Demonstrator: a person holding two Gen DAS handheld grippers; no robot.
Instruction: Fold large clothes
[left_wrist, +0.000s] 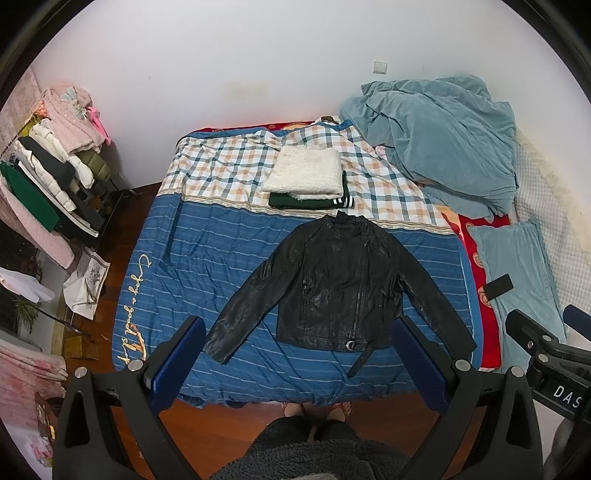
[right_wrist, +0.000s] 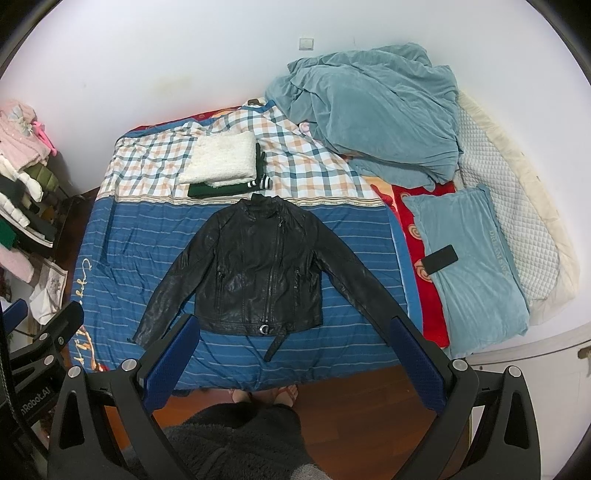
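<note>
Black leather jacket lies flat, front up, sleeves spread, on my blue striped bedspread. My left gripper and right gripper hover above, both spread wide, grasping nothing. Pillow reads "DREAM".

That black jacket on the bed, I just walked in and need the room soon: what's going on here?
A person stands at the foot of the bed with a tool in each hand. The left tool and right tool are both open, held above the bed and holding nothing. The black jacket lies flat, front up, sleeves spread, not yet folded. Behind its collar sits a folded stack: a white fleecy garment on a dark green one.
</note>
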